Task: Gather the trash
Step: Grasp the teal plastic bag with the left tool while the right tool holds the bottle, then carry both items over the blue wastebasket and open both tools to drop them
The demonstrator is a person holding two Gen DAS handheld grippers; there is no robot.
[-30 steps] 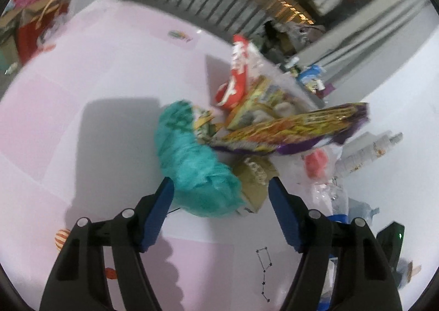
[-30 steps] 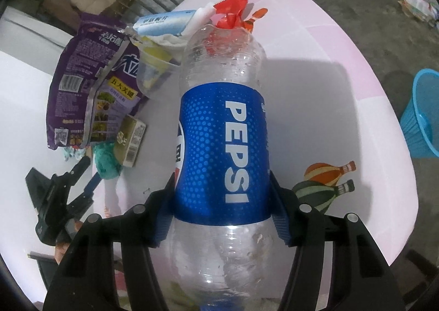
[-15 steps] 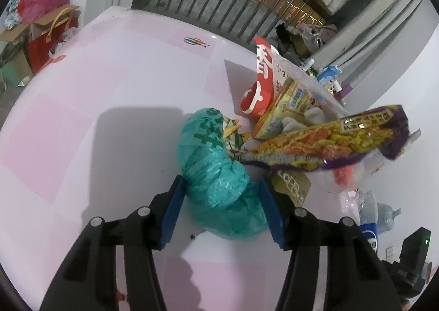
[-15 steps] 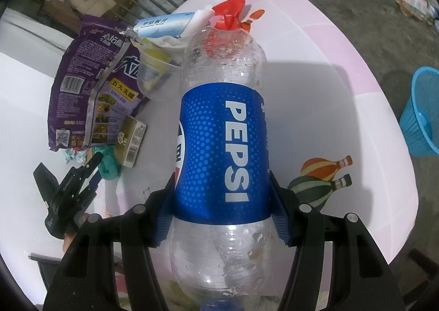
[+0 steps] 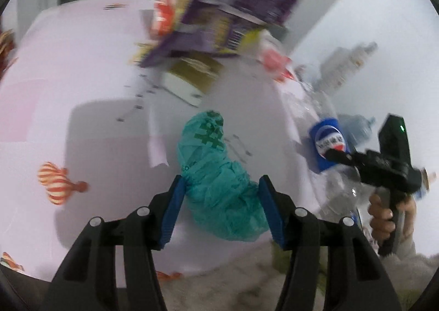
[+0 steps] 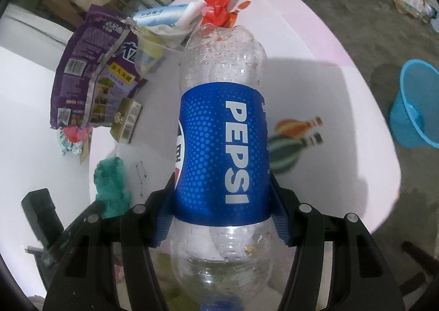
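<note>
A crumpled teal plastic bag [image 5: 208,146] sits between the blue pads of my left gripper [image 5: 222,182], which press on its lower half; the jaws are opening slightly. The bag hangs over the pink-white table [image 5: 82,91], away from the trash pile. My right gripper [image 6: 222,184] is shut on an empty clear Pepsi bottle [image 6: 222,132] with a blue label, held lengthwise above the table. In the left wrist view the bottle [image 5: 328,138] shows at the right, with a hand [image 5: 384,217] on the gripper's handle. In the right wrist view the teal bag [image 6: 111,184] shows at lower left.
The pile at the table's far side holds a purple snack bag [image 6: 90,78], a small olive box [image 6: 127,119], a clear cup [image 6: 149,53] and a red wrapper [image 6: 219,9]. A blue plastic basket [image 6: 414,108] stands on the floor to the right of the table.
My left gripper closed round the teal bag, then pulled it back from the pile toward the table's near edge while rolling. The right gripper with the bottle has barely shifted.
</note>
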